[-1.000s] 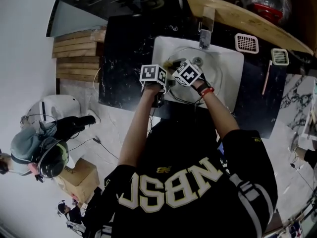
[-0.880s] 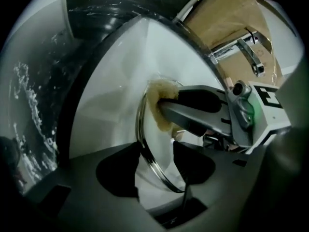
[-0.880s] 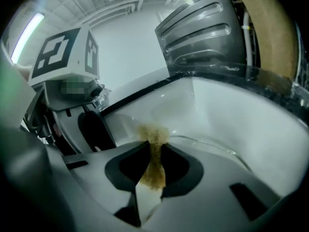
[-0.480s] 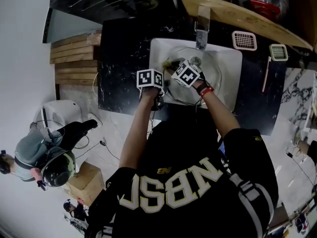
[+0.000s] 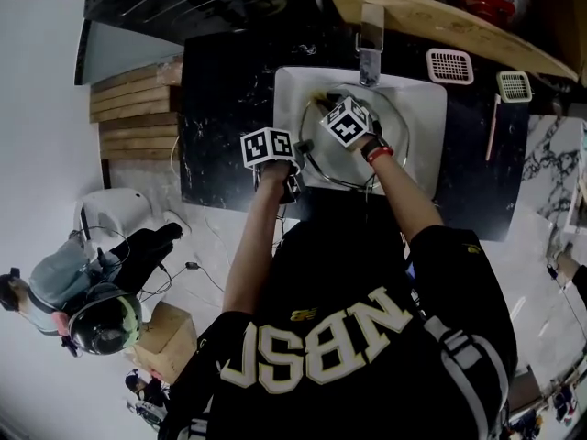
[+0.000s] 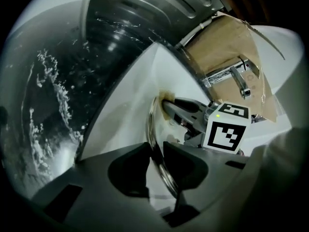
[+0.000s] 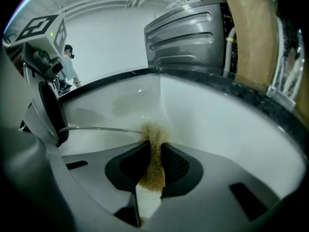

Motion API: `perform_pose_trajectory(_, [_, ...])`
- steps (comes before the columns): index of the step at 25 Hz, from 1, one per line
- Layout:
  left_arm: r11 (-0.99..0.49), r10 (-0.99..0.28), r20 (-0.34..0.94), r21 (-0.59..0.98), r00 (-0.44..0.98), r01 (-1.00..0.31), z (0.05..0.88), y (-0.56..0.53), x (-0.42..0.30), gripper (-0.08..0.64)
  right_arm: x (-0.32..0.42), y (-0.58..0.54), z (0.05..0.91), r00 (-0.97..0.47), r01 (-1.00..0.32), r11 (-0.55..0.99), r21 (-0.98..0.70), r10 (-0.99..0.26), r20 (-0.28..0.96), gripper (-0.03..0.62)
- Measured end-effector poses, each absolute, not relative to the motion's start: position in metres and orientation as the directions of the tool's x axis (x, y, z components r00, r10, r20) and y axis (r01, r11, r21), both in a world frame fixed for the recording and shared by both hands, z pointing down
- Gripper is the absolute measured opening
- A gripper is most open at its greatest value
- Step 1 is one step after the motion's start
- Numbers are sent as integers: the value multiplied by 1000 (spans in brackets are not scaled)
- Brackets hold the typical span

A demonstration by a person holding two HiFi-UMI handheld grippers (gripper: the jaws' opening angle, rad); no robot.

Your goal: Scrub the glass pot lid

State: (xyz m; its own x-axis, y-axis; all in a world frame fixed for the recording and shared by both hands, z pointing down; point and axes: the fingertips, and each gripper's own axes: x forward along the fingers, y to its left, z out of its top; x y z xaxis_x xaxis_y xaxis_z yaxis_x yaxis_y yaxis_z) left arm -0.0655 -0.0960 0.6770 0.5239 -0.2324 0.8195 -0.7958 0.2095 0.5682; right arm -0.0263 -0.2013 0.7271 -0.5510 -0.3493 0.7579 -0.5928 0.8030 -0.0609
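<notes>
Glass lid (image 5: 335,167) is lying in the sink (image 5: 424,145). The left gripper (image 6: 155,154) is closing on its metal rim, which is passing between the narrow-set jaws. Across the lid, the right gripper (image 7: 154,151) is pinching a sponge (image 7: 153,170) and touching it to the far rim.

2 tongs (left (image 6: 155,154), right (image 7: 153,151)), 1 glass pot lid (image 6: 152,120), 1 sponge (image 7: 154,170), 1 sink (image 5: 424,149), 1 faucet (image 5: 371,39)
</notes>
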Motion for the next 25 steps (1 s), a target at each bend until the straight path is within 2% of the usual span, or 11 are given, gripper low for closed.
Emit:
perform_pose_trajectory(7, [210,-231,823,563,519,-799,677,-96,-65,103,-5,-213,737,-482,-634,773,13,-408,775,72])
perform_pose_trajectory(13, [210,-225,823,564,522,-798,678,-95,-66,103,33,-225,754,-359,-714,695,81,-464,810,67])
perform_pose_trajectory(25, [190,-231,824,559,517,-807,674,-96,-67,103,94,-219,761,-215,-711,687,151,-416,884,66])
